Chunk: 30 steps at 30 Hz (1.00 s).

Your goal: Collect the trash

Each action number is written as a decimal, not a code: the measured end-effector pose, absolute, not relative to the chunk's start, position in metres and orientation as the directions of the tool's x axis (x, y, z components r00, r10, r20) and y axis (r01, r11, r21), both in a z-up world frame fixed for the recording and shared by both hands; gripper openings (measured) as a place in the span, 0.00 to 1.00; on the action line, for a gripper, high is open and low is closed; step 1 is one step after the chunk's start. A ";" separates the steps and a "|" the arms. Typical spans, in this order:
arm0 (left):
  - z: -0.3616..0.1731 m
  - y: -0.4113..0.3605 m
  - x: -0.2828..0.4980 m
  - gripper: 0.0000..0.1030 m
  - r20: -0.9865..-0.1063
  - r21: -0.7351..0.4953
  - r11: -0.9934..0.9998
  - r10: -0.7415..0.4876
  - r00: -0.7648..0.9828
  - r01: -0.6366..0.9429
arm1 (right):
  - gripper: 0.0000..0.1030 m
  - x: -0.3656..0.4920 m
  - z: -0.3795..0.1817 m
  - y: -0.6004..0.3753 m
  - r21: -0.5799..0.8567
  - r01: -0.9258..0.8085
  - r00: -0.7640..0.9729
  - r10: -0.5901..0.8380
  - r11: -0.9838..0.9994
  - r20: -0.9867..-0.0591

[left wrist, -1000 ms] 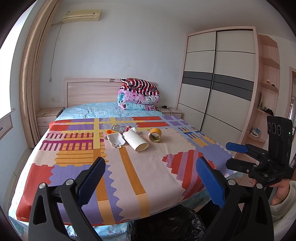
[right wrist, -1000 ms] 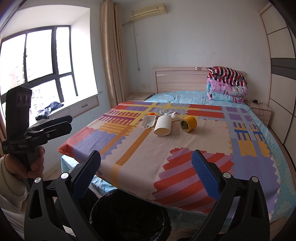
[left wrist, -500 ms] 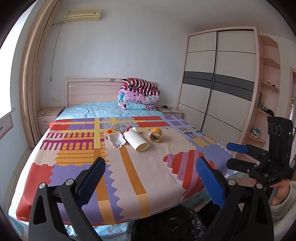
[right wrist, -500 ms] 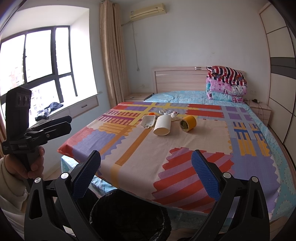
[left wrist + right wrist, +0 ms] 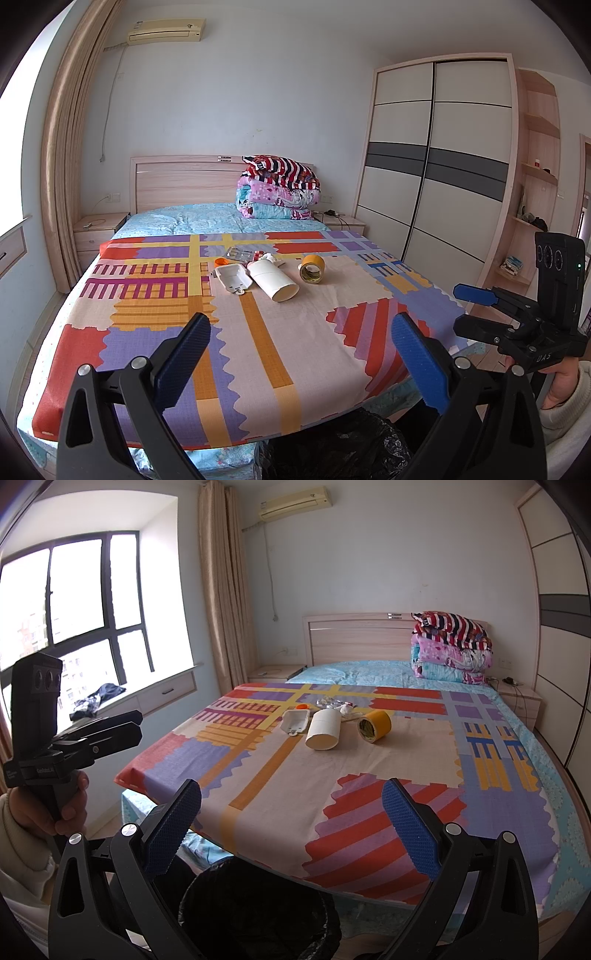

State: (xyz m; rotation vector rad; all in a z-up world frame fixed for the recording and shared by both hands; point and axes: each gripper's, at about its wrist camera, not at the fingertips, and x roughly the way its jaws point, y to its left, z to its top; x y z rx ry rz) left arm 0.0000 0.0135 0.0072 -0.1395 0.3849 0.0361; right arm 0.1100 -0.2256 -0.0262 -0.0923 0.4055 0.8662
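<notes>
Trash lies in a cluster mid-bed: a white paper cup on its side (image 5: 272, 281) (image 5: 323, 729), a yellow tape roll (image 5: 312, 268) (image 5: 373, 725), a white plastic case (image 5: 233, 277) (image 5: 295, 720), an orange cap (image 5: 220, 261) and blister packs (image 5: 242, 254). A black-lined bin (image 5: 258, 912) (image 5: 340, 446) stands at the foot of the bed. My left gripper (image 5: 301, 338) is open and empty, well short of the trash. My right gripper (image 5: 291, 812) is open and empty above the bin.
The bed carries a colourful patterned sheet (image 5: 258, 332) and folded quilts (image 5: 280, 188) at the headboard. A wardrobe (image 5: 436, 166) stands on the right, nightstands flank the headboard, and a window bench (image 5: 147, 694) is on the left.
</notes>
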 end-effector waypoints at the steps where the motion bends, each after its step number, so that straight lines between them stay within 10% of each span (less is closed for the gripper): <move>1: 0.007 0.012 0.000 0.92 -0.377 -0.129 0.990 0.009 0.926 -0.062 | 0.97 0.110 -0.026 -0.225 0.083 -0.756 0.577 0.721 0.649 -0.384; 30: -0.001 0.049 0.052 0.92 -0.448 -0.131 0.984 0.054 0.892 -0.125 | 0.97 0.175 -0.023 -0.201 0.065 -0.738 0.583 0.682 0.672 -0.442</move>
